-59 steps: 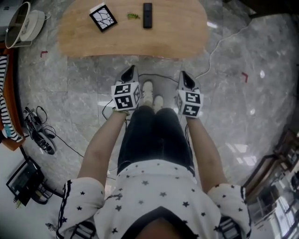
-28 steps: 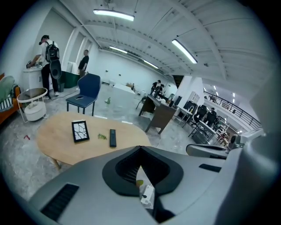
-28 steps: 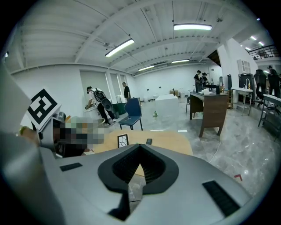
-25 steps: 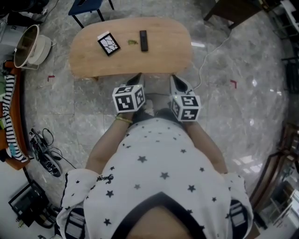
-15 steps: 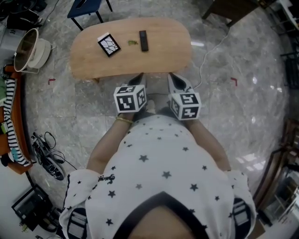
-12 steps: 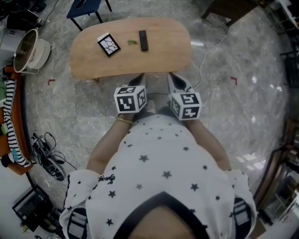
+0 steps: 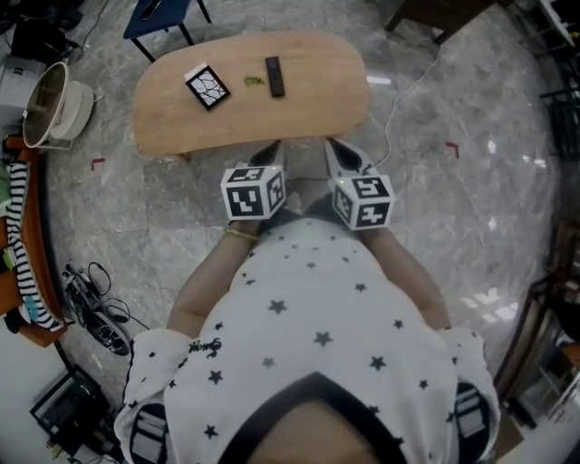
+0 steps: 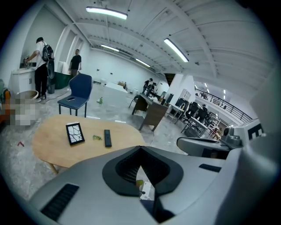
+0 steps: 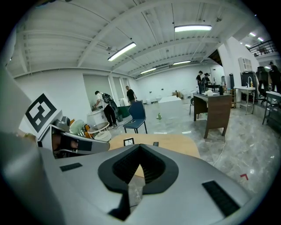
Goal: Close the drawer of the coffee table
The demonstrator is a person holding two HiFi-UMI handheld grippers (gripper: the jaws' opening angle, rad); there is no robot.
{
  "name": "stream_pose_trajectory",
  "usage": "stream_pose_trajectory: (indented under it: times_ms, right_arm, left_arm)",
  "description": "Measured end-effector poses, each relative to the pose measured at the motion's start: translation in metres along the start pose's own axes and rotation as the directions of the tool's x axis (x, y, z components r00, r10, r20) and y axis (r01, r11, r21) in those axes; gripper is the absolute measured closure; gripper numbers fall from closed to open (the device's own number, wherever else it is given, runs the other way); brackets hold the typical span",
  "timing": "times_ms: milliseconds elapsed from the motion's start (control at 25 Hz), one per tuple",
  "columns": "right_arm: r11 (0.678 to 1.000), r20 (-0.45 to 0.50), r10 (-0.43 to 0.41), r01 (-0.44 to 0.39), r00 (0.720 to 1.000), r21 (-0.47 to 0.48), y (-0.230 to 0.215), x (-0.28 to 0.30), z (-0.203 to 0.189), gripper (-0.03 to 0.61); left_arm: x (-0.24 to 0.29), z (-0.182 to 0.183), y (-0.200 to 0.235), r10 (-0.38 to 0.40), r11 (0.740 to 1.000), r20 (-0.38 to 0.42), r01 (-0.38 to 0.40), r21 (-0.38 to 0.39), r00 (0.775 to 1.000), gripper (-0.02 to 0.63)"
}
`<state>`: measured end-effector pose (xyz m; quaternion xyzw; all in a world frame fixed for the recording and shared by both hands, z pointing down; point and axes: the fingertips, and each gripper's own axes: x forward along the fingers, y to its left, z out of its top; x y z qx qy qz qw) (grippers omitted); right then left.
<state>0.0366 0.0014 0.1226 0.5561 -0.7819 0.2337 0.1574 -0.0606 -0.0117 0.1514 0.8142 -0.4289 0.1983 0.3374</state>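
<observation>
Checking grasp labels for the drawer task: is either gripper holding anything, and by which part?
Nothing is held. The left gripper and the right gripper both have their jaws together, with nothing between them.

One wooden surface (image 7: 308, 100) carries three things: one black-and-white patterned tile (image 7: 207, 87), one small green scrap (image 7: 253, 81) and one black remote (image 7: 274, 76). There are two grippers, the left gripper (image 7: 269, 150) and the right gripper (image 7: 335, 150). Around the surface are one blue chair (image 7: 152, 13), one metal pot (image 7: 41, 91) and two red floor marks, one at the left (image 7: 98, 164) and one at the right (image 7: 452, 149).
</observation>
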Motion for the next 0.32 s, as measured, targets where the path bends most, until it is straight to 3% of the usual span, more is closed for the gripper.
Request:
stream_pose_trajectory:
  times_ms: [320]
  right_arm:
    - [1.000, -0.001, 0.007, -0.007, 1.000, 0.009, -0.0003, -0.0018, -0.0004, 0.572]
  left_arm:
    - [0.0002, 0.0026, -0.0032, 0.001, 1.000, 0.002, -0.001, 0.019, 1.000, 0.604]
